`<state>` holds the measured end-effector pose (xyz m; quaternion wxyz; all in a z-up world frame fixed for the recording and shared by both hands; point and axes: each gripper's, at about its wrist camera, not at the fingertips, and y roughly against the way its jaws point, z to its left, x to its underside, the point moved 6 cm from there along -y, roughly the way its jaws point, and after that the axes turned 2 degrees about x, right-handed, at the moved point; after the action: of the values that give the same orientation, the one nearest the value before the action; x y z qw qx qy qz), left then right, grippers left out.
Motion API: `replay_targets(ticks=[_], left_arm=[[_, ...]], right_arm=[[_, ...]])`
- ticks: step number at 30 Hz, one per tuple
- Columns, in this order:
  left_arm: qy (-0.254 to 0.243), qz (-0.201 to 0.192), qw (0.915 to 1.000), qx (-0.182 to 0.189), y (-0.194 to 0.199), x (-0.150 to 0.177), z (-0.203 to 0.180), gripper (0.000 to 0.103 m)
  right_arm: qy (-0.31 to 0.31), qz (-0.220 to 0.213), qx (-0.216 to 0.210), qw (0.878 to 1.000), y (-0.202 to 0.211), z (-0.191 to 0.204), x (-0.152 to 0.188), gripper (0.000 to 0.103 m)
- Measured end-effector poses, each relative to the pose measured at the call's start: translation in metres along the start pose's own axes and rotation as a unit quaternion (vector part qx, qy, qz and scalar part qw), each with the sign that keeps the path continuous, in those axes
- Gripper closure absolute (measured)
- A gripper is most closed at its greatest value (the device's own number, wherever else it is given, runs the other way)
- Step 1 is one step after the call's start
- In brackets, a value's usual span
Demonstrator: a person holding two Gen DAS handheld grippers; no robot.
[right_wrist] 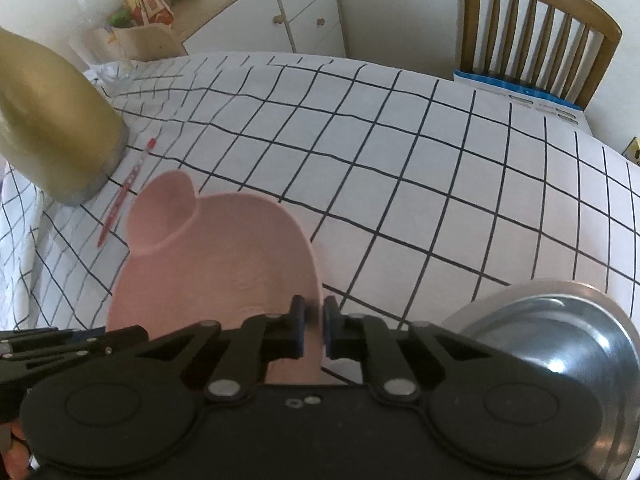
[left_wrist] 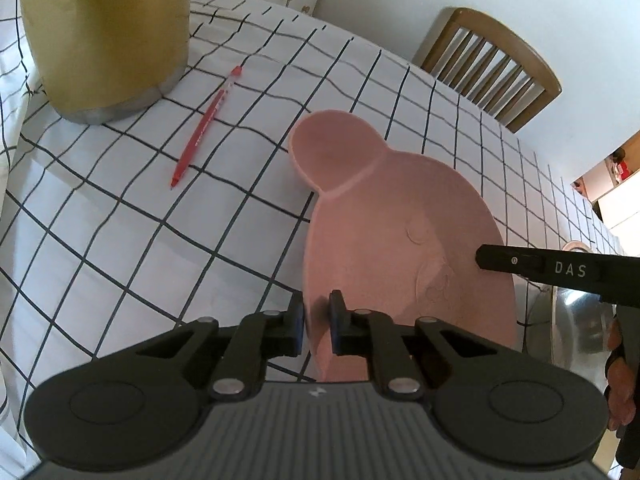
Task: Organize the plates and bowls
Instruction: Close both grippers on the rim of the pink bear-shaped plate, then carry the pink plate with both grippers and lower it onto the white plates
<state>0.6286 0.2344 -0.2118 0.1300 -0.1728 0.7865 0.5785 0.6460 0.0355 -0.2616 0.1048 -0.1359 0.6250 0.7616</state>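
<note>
left gripper (left_wrist: 317, 322) has its jaws clamped on the near left rim of the pink plastic plate with a round ear-shaped side compartment (left_wrist: 404, 240), blue pads squeezing the edge from both sides. right gripper (right_wrist: 314, 326) is doing the same on the plate's right rim, jaws pinched tight on that thin edge. so the plate is held between the two grippers, tilted up off the worktop, its small round compartment at the far end. just right of it, a shiny steel bowl (right_wrist: 560, 344) sits on the worktop, close by the right gripper. under it all, a white tablecloth with a black grid (right_wrist: 380, 168). beyond the plate's left side lies a red pen (left_wrist: 204, 128), and further out a tall gold metal flask with a silver base (left_wrist: 104, 36) stands upright. a wooden slat-back chair (right_wrist: 536, 28) waits at the far edge.
</note>
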Motion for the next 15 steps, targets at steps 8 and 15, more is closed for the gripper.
replay_targets(ticks=[8, 15], left_arm=[[-0.013, -0.026, 0.9996, -0.001, 0.032, -0.016, -0.005, 0.092], [-0.031, -0.047, 0.9983, 0.013, 0.076, -0.032, -0.020, 0.092]], right_arm=[[0.001, -0.036, 0.003, 0.999, 0.027, 0.011, -0.009, 0.093], [-0.006, -0.072, 0.003, 0.997, 0.078, 0.020, -0.022, 0.093]])
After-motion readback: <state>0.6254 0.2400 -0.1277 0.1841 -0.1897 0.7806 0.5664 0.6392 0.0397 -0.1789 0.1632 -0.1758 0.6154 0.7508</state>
